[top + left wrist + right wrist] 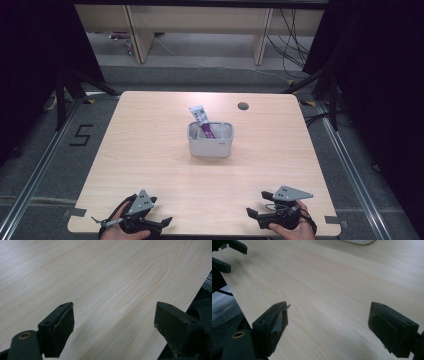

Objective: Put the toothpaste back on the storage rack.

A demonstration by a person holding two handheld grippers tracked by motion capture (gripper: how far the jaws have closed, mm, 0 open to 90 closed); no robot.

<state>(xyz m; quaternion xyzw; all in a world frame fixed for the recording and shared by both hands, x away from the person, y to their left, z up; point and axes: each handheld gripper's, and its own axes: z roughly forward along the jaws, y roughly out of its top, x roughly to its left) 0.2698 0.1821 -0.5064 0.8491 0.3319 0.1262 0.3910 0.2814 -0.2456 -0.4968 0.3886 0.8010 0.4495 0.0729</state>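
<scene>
A grey holder [211, 140] stands upright near the middle of the table [150, 150], its long side running left to right across the high view; its corners are rounded, its top is open and split into compartments, and a small dark mark sits on its front wall. A tube [202, 120] stands in the left compartment, its long axis leaning up and to the left — the flat crimped end is highest, the lower end is hidden inside the holder; it is white with a purple band and print too small to read. A dark round hole [243, 106] lies in the tabletop behind and to the right of the holder.

The left gripper [162, 222] rests at the near left edge, held in a hand [127, 232]; its jaws stand wide apart over bare wood, gripping nothing. The right gripper [251, 214] sits at the near right edge in the other hand [295, 230] — jaws likewise spread wide and empty, pointing left toward the left gripper; both are well apart from the holder.
</scene>
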